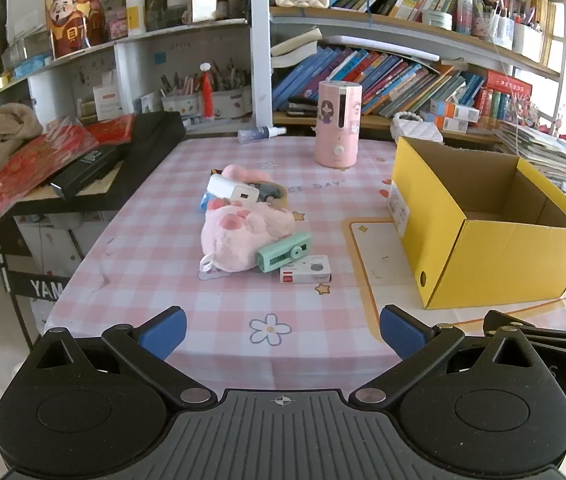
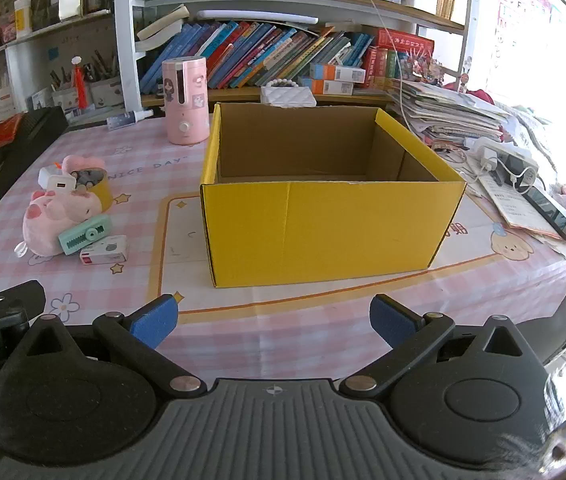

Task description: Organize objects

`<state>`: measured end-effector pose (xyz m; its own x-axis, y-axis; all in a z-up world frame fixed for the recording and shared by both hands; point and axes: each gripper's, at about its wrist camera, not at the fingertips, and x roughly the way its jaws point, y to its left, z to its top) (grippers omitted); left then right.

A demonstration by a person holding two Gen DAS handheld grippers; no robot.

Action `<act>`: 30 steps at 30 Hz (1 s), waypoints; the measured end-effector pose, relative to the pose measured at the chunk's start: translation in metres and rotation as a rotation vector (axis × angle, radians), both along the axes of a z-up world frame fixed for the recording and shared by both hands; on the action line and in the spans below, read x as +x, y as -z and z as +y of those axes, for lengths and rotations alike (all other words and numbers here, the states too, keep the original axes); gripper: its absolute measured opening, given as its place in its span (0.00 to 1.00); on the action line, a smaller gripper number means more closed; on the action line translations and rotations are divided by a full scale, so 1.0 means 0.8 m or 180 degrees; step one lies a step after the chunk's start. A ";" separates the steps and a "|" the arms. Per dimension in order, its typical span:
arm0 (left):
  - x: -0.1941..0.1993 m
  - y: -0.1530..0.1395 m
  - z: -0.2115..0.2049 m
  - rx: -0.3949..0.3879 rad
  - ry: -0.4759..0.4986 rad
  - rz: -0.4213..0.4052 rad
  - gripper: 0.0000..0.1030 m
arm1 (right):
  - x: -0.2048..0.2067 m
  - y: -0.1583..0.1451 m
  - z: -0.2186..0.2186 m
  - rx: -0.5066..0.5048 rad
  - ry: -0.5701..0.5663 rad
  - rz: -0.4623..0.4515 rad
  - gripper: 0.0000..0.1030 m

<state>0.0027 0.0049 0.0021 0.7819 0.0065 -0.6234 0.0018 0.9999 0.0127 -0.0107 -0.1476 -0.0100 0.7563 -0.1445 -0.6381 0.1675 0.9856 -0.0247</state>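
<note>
A heap of small things lies on the pink checked tablecloth: a pink plush pig (image 1: 243, 236) (image 2: 53, 216), a mint green stapler-like tool (image 1: 283, 251) (image 2: 85, 235), a small white box (image 1: 305, 274) (image 2: 104, 255), a white charger (image 1: 233, 191) (image 2: 61, 184) and a yellow tape roll (image 2: 103, 192). An open yellow cardboard box (image 1: 495, 256) (image 2: 323, 228) stands to their right, with nothing seen inside it. My left gripper (image 1: 283, 334) is open and empty, near the table's front edge, short of the heap. My right gripper (image 2: 273, 322) is open and empty in front of the box.
A pink cylindrical humidifier (image 1: 337, 124) (image 2: 185, 100) stands behind the heap, with a spray bottle (image 1: 261, 134) lying near it. Bookshelves line the back. A black keyboard (image 1: 95, 168) with red packets lies left. Papers, a power strip and a phone (image 2: 551, 210) lie right of the box.
</note>
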 end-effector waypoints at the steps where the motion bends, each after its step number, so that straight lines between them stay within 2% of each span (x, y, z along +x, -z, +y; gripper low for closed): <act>1: 0.000 0.000 0.001 0.0002 -0.0003 0.0001 1.00 | 0.000 0.000 0.000 0.0000 0.0000 -0.0001 1.00; 30: 0.007 0.003 -0.002 0.0015 0.0011 0.0020 1.00 | 0.008 0.003 0.000 0.0000 -0.0002 0.0038 1.00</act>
